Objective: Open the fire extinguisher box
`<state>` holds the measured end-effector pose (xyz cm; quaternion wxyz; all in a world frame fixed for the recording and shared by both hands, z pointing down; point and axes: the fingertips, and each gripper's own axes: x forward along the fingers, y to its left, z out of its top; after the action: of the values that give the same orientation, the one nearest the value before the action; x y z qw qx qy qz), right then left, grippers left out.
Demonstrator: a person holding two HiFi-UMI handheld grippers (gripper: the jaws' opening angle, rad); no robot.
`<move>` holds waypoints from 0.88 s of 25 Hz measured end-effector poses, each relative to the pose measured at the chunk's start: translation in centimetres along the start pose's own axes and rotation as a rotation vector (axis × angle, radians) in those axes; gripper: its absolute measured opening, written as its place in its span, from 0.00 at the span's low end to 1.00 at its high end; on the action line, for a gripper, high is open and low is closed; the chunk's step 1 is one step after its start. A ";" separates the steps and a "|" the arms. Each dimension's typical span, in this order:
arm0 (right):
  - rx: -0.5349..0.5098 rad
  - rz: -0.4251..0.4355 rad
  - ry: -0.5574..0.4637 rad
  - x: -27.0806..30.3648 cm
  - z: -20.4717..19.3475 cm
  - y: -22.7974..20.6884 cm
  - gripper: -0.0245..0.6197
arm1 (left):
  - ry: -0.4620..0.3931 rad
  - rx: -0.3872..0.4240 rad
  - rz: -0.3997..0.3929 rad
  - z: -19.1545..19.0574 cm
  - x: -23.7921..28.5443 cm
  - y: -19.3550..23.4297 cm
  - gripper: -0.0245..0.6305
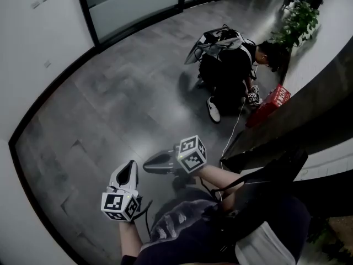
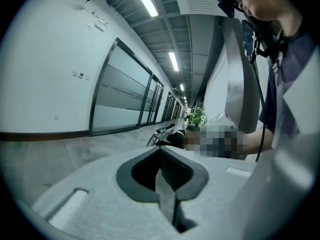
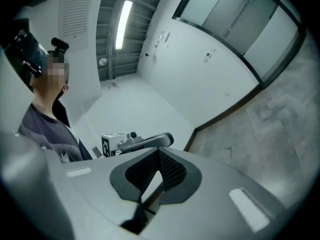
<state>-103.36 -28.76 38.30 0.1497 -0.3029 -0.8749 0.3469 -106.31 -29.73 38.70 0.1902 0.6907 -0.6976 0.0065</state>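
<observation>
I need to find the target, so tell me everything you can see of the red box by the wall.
The red box is low and oblong, with white print too small to read. It lies on the grey floor against the dark wall base. A crouching person is right beside it.

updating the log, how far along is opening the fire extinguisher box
Done: nothing visible. The red box sits by the wall across the floor, with another person crouched beside it; whether it is open cannot be told. In hand: nothing; the left hand-held gripper and right hand-held gripper are both shut, empty and far from the box. Left: reach the box and open it.
</observation>
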 end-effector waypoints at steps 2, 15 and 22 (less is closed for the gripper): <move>-0.035 -0.002 0.026 -0.3 0.6 -0.4 0.04 | 0.019 0.013 -0.001 -0.1 0.6 0.3 0.04; 0.026 0.241 0.189 6.0 1.8 -2.1 0.04 | -0.036 0.022 0.210 1.5 -2.6 7.4 0.04; -0.121 0.349 0.316 15.2 -0.4 0.9 0.04 | -0.068 -0.049 0.451 -1.2 -13.6 10.7 0.04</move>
<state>-114.51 -18.40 38.73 0.2043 -0.5083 -0.7942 0.2628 -116.72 -15.80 38.80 0.1769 0.5123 -0.8403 0.0086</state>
